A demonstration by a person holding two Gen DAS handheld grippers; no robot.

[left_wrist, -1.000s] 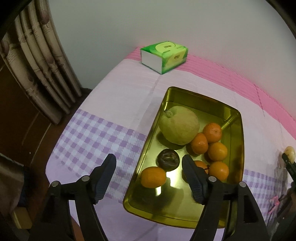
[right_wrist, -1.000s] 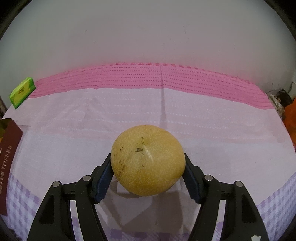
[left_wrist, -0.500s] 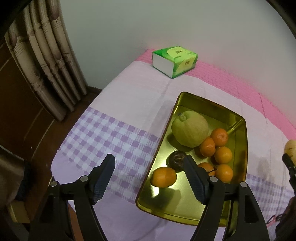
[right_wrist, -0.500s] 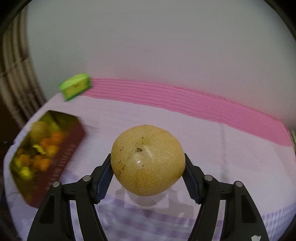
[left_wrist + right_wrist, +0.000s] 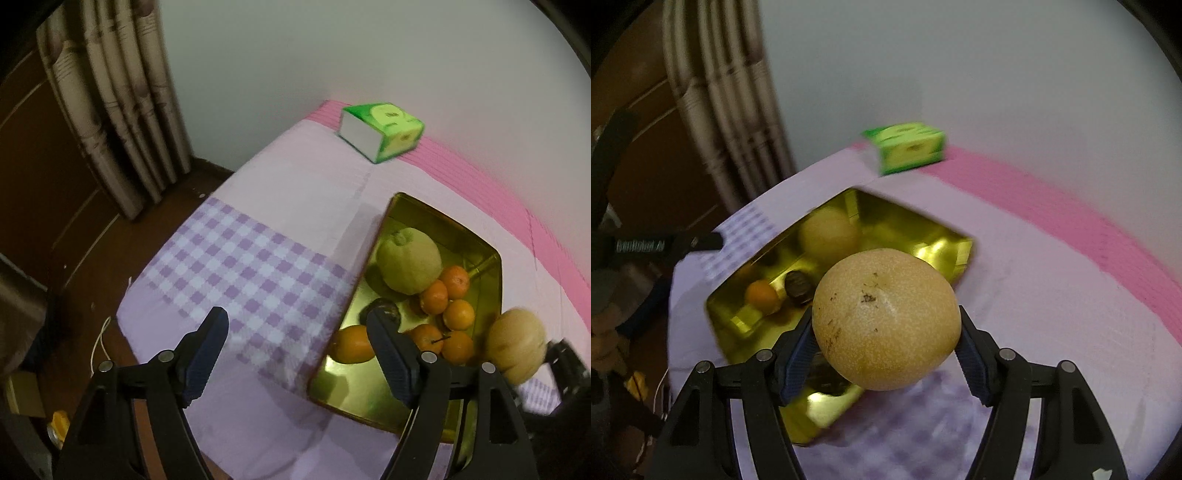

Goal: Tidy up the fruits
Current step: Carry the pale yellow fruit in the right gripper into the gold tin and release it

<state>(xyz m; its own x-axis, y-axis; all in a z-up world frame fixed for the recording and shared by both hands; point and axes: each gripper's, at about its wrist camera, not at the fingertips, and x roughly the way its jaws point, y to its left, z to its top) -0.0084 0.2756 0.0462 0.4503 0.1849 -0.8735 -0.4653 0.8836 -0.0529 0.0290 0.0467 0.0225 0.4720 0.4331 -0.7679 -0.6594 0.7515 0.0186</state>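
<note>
White lettering runs along the left gripper (image 5: 657, 245), left of the gold tray (image 5: 923, 229), too blurred to read.

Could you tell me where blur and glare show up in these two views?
Right wrist: tissue box and gold tray are motion-smeared, with glare on the tray floor; the held pear stays sharp. Left wrist: mostly sharp, though the pear is slightly blurred.
</note>
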